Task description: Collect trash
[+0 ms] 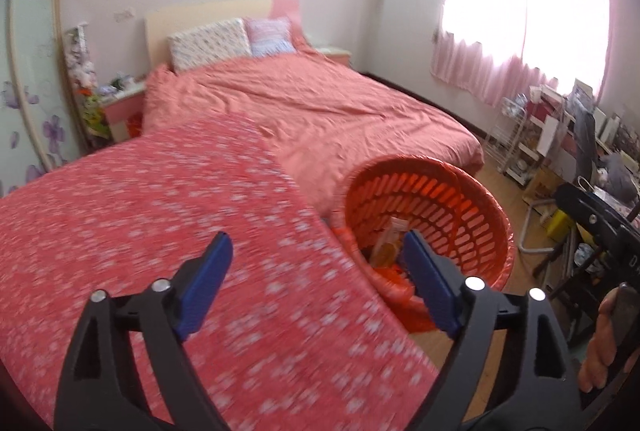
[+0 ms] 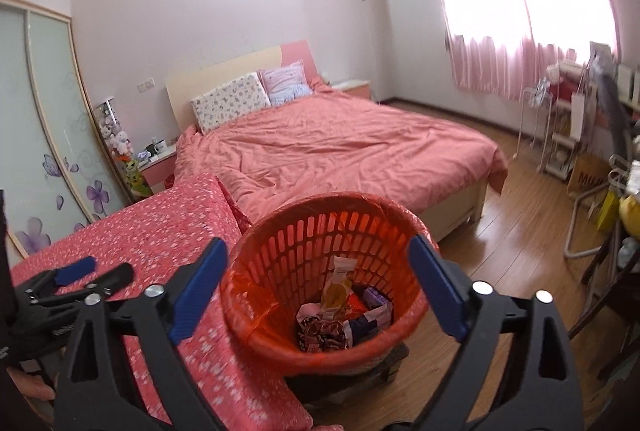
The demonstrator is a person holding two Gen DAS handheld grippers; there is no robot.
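Observation:
An orange slotted trash basket (image 2: 360, 343) with an orange liner stands on the wood floor beside a table with a red floral cloth (image 2: 168, 231). Several wrappers and packets (image 2: 340, 307) lie in its bottom. My right gripper (image 2: 316, 279) is open and empty, held above the basket's mouth. My left gripper (image 1: 316, 271) is open and empty, over the floral cloth's (image 1: 160, 215) right edge, next to the basket (image 1: 480, 227). The left gripper also shows at the left of the right wrist view (image 2: 80, 279). The right gripper shows at the right edge of the left wrist view (image 1: 600, 219).
A bed with a salmon cover (image 2: 352, 151) and two pillows stands behind the table. A nightstand (image 2: 156, 163) and a wardrobe (image 2: 48, 135) are at the left. A cluttered rack and desk (image 2: 580, 135) line the right wall under pink curtains.

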